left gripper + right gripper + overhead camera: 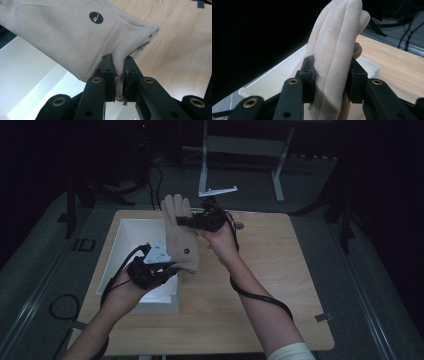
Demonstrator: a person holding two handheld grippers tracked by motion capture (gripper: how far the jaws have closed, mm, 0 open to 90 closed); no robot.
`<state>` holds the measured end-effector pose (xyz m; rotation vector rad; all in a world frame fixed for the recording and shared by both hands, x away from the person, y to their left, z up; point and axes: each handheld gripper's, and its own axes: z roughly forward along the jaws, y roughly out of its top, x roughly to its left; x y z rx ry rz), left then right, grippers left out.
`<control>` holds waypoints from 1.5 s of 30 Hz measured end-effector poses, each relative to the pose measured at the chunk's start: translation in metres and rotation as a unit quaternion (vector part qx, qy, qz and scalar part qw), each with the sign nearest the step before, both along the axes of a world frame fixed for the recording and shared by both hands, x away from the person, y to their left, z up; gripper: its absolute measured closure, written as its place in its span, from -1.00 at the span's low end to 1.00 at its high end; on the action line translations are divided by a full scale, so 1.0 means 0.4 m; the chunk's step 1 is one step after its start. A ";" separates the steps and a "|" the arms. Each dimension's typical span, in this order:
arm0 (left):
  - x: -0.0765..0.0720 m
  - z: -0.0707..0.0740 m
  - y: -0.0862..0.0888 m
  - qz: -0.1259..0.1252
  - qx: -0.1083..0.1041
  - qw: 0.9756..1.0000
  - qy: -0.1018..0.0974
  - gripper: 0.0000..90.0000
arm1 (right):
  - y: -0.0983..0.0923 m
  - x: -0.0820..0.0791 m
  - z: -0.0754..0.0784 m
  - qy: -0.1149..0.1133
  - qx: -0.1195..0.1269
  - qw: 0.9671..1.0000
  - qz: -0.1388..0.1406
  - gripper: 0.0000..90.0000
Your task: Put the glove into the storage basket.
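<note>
From the high view, I hold a beige glove stretched in the air between my two grippers, above the near right corner of the white box that sits on the left part of the table; my left gripper pinches the cuff end low and my right gripper pinches it up near the fingers. My worry here is that the glove hangs partly over the box edge and partly over bare table, so a slip at either end would let it swing and drop half in, half out. In the left gripper view, my left gripper is pressed together on a bunched fold of the glove at the cuff hem; the bite is narrow and close to the edge, so a pull from the other hand could drag the soft fabric out. In the right gripper view, my right gripper clamps across the glove where its fingers stack thick; that padding may compress and creep, and one layer could slide free while the rest stays held.
</note>
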<state>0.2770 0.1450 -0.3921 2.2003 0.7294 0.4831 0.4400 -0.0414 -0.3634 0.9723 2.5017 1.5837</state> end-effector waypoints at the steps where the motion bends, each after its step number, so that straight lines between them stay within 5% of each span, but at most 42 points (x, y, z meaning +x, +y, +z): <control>1: -0.001 -0.003 0.008 0.002 -0.001 1.000 0.002 0.83 | 0.010 0.000 -0.001 -0.001 -0.002 1.000 0.002 0.43; 18: -0.022 -0.069 0.134 0.052 0.004 0.999 0.013 0.83 | 0.161 0.005 -0.047 0.013 -0.022 0.999 0.031 0.42; 29: -0.007 -0.158 0.167 0.075 0.008 0.996 0.050 0.83 | 0.232 0.019 -0.140 0.030 -0.066 0.997 0.030 0.42; 39: -0.002 -0.245 0.183 0.088 -0.001 0.993 0.084 0.83 | 0.286 0.027 -0.205 0.048 -0.128 0.990 0.043 0.42; 45: -0.001 -0.272 0.194 0.099 0.002 0.992 0.084 0.83 | 0.309 0.024 -0.218 0.046 -0.158 0.985 0.048 0.41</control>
